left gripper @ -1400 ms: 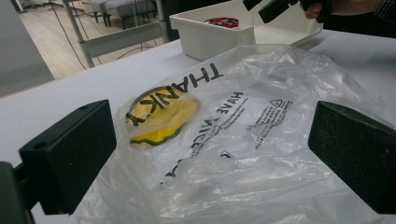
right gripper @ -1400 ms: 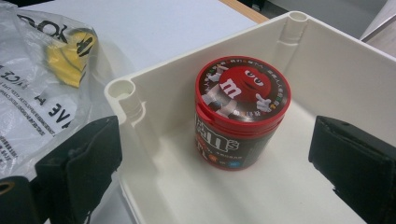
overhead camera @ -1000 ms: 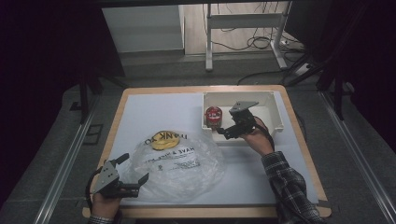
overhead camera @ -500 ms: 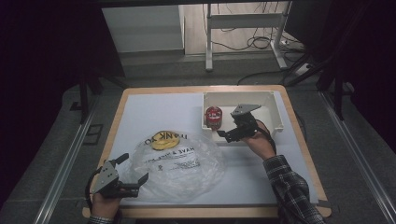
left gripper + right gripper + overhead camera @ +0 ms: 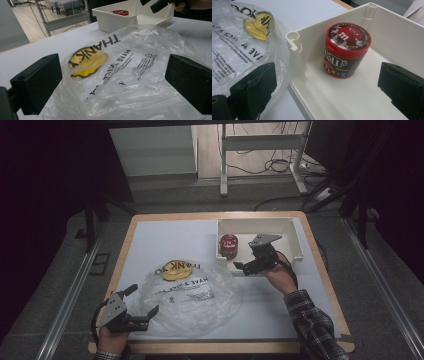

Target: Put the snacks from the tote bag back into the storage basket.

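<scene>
A clear plastic bag point(image 5: 187, 292) printed with black lettering lies flat on the white table, a yellow item point(image 5: 173, 270) inside near its far edge. At the bag's near left corner my left gripper point(image 5: 141, 301) stands open, the bag point(image 5: 130, 72) spreading between its jaws, yellow item point(image 5: 87, 61) beyond. A red-lidded M&M's tub point(image 5: 228, 246) stands upright in the left end of a white bin point(image 5: 295, 237). My right gripper point(image 5: 241, 266) is open over the bin's near left corner, pointing at the tub point(image 5: 347, 50), one jaw outside the bin wall point(image 5: 295, 50).
The bag's edge point(image 5: 242, 45) lies against the bin's outer corner. The table's wooden rim point(image 5: 220, 347) runs along the near side. Beyond the table are a metal stand point(image 5: 260, 150) and cables on the floor.
The right gripper has drifted slightly rightward and nearer, out to the bin's near left corner. The left gripper stays at the bag's corner.
</scene>
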A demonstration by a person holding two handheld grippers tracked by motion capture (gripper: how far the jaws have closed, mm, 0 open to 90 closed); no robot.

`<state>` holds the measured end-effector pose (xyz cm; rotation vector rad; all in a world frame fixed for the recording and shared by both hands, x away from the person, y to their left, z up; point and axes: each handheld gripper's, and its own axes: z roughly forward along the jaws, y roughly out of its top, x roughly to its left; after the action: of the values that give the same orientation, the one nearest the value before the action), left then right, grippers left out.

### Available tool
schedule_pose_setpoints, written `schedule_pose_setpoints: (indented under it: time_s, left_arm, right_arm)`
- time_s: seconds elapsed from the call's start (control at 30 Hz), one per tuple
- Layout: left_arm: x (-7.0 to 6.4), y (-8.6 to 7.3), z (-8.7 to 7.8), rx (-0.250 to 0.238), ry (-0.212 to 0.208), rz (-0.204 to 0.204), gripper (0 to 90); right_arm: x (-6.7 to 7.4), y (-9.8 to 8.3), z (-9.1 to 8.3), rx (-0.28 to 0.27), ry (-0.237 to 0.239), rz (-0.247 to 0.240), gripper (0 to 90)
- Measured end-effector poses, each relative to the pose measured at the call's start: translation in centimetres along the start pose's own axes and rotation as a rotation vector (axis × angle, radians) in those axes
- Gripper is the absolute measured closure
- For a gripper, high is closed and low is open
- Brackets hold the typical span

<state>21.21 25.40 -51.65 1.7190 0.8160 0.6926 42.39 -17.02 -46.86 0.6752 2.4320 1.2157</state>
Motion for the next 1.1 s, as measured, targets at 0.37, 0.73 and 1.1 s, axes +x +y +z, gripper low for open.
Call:
schedule_pose_setpoints:
  time_s: [0.37,0.73,1.1]
  left_arm:
    - [0.0,0.0,0.0,-0.002,0.002,-0.001,1.0]
    - [0.0,0.0,0.0,-0.002,0.003,0.000,1.0]
    - [-0.1,0.0,0.0,-0.001,0.003,0.001,1.0]
  right_arm:
    - [1.0,-0.3,-0.4,0.001,0.009,-0.007,2.4]
    - [1.4,-0.9,-1.1,0.000,0.003,-0.006,2.4]
    - [1.6,-1.3,-1.8,-0.006,0.002,0.003,2.3]
